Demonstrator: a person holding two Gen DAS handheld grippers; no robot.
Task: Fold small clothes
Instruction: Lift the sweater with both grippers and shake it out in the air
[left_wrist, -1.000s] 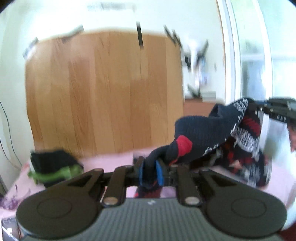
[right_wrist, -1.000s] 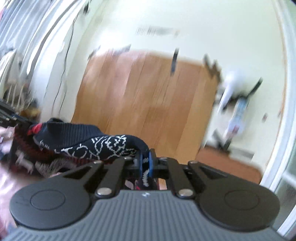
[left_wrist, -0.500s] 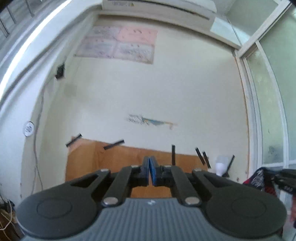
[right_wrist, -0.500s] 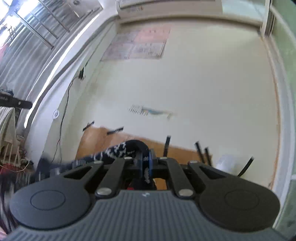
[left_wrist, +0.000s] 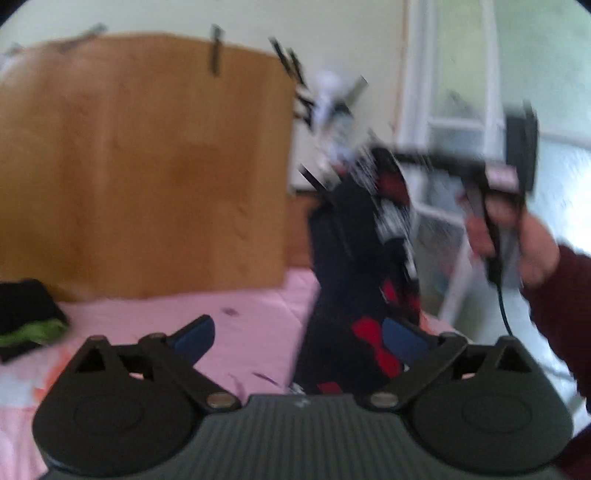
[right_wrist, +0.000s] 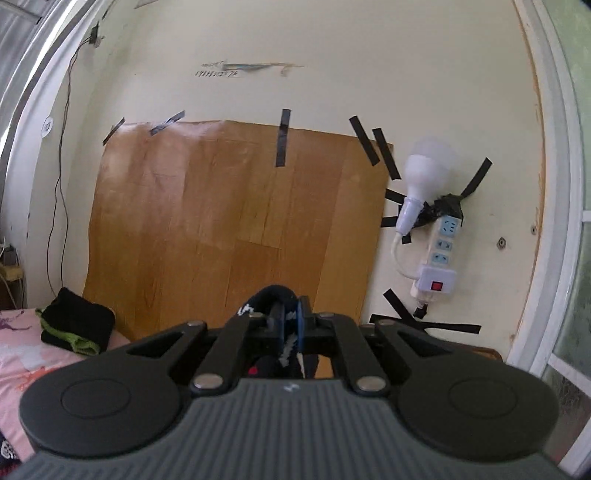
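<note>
Dark knitted garment (left_wrist: 343, 266), navy with red and white pattern, hangs in the air over the pink bed sheet (left_wrist: 255, 314). Long axis near vertical: top end up at the right gripper (left_wrist: 384, 157), bottom end down between the fingers of the left gripper (left_wrist: 299, 334).

Right gripper: jaws pressed together, pinching a fold of the garment's top edge; blue pads (right_wrist: 301, 325) close on the knit in the right wrist view. A hand (left_wrist: 517, 236) in a dark red sleeve holds it.

Left gripper: jaws opening, spread wide. Garment's lower end lies close against the right-side pad (left_wrist: 402, 338); contact unclear, picture blurred.

No containers seen.

Surroundings: folded black-and-green clothing (right_wrist: 75, 326) on the sheet, well apart to the left, against a taped wood-grain panel (right_wrist: 221, 221). Bulb (right_wrist: 424, 177) and power strip (right_wrist: 439, 254) taped to the wall on the right.
</note>
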